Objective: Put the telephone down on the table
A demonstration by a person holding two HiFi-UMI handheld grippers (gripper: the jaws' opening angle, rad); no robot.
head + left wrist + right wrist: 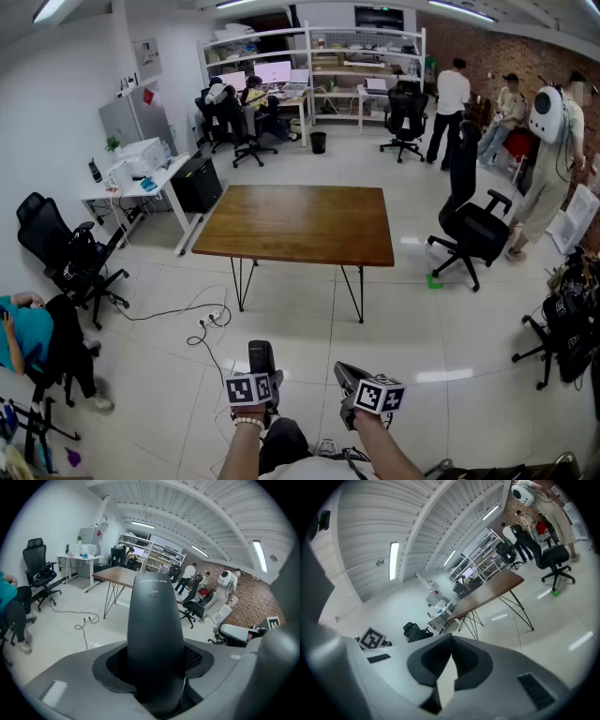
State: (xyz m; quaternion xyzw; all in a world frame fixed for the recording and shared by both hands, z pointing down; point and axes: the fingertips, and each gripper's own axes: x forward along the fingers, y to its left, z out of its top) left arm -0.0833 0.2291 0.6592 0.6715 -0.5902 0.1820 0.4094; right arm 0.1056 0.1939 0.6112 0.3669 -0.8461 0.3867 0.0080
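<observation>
A black telephone handset [155, 620] stands upright between the jaws of my left gripper [154, 665], whose pads press on its lower end. In the head view the left gripper [255, 377] is low in the centre, with the telephone [261, 357] sticking up from it. My right gripper [346, 376] is beside it, to the right, its jaws closed together with nothing between them [450, 641]. The brown wooden table [298, 225] stands some way ahead across the floor, its top bare; it also shows in the left gripper view [115, 574] and the right gripper view [490, 594].
A cable with a power strip [214, 319] lies on the floor before the table. A black office chair [472, 225] stands to the right of the table and another [66, 258] to the left. People stand at the far right [546, 159]. A white desk [141, 178] is at the left.
</observation>
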